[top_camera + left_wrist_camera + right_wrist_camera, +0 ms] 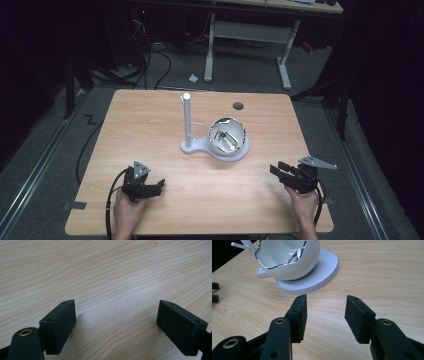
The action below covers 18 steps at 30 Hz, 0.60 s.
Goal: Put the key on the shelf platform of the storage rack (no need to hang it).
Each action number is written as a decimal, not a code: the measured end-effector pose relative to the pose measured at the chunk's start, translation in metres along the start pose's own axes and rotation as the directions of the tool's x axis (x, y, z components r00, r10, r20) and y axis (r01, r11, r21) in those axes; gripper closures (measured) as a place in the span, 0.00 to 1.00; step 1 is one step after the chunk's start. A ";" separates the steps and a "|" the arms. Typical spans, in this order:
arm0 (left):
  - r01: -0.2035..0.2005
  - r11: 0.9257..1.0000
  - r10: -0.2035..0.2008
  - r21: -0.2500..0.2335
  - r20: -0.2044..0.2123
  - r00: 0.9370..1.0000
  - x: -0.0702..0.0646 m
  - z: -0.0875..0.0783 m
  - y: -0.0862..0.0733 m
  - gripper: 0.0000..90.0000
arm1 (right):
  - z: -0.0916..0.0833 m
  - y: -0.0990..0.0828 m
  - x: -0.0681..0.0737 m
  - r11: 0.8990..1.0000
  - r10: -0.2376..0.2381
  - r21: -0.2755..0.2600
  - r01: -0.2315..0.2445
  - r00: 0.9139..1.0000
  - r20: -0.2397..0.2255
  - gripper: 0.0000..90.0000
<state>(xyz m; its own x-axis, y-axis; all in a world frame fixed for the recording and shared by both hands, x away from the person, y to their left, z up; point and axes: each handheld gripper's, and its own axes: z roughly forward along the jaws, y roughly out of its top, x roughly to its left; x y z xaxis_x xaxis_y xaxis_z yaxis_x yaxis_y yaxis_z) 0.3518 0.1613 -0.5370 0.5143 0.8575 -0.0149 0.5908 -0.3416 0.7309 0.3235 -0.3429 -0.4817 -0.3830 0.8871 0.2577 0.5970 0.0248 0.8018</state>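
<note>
Centrally, a white stand [189,145] with its upright post's long axis vertical sits ahead of both tools; white bowl [287,260] on its base. Left gripper [116,322] spread, empty; right gripper [325,315] spread, empty, facing the bowl.

Both grippers are all black plastic. The left gripper [159,186] has a small grey triangle plate on top and a black cable trailing off it; the right gripper [278,169] has a bigger one. Jaws are chunky rectangular foam-faced blocks with little screw holes, plus brass-ringed pivots.
</note>
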 end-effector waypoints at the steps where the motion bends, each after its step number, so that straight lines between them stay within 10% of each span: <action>1: 0.000 1.000 0.000 0.000 0.000 1.000 0.000 0.000 0.000 0.18 | 0.001 -0.001 0.001 1.000 0.001 0.002 -0.001 1.000 -0.003 0.59; 18: 0.001 1.000 -0.001 0.000 -0.001 1.000 0.000 0.000 0.000 0.18 | 0.022 -0.014 0.016 0.999 -0.013 0.040 0.015 0.999 -0.045 0.59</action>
<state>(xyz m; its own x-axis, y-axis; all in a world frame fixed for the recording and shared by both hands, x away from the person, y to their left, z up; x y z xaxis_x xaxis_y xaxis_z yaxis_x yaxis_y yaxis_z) 0.3516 0.1613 -0.5369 0.5135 0.8580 -0.0149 0.5910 -0.3410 0.7310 0.3242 -0.3191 -0.5009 -0.4219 0.8651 0.2712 0.6190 0.0563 0.7834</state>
